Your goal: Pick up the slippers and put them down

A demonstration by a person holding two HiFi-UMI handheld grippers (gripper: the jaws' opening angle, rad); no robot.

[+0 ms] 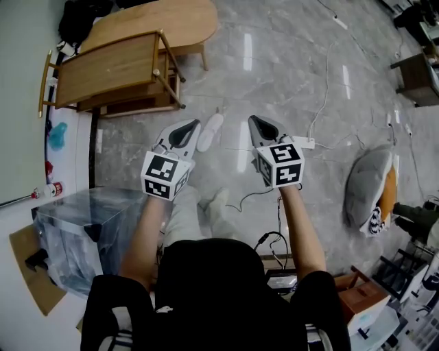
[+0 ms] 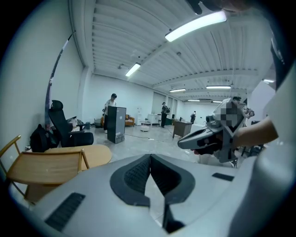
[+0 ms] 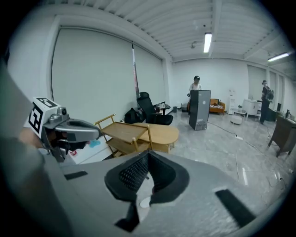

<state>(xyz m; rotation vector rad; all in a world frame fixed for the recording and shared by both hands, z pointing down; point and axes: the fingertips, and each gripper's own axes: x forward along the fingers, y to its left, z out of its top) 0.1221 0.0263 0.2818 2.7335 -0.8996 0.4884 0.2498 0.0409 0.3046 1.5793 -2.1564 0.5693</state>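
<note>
One white slipper (image 1: 210, 131) lies on the grey marble floor, just beyond and between my two grippers. In the head view my left gripper (image 1: 191, 126) is held high over the floor, shut and empty, its tip just left of the slipper. At the same height my right gripper (image 1: 254, 122) is also shut with nothing in it. The left gripper view shows its own dark pads (image 2: 138, 175) pressed together, with the right gripper (image 2: 203, 139) off to the side. A white oval that may be the slipper (image 3: 144, 202) shows through the gap below the right gripper's closed pads (image 3: 134, 173).
A wooden folding chair (image 1: 113, 72) and an oval wooden table (image 1: 171, 20) stand at the far left. A clear plastic box (image 1: 82, 230) is close at my left. A power strip with cables (image 1: 305, 142) and a grey cushion (image 1: 370, 185) lie to the right. People stand by a black cabinet (image 3: 200, 110).
</note>
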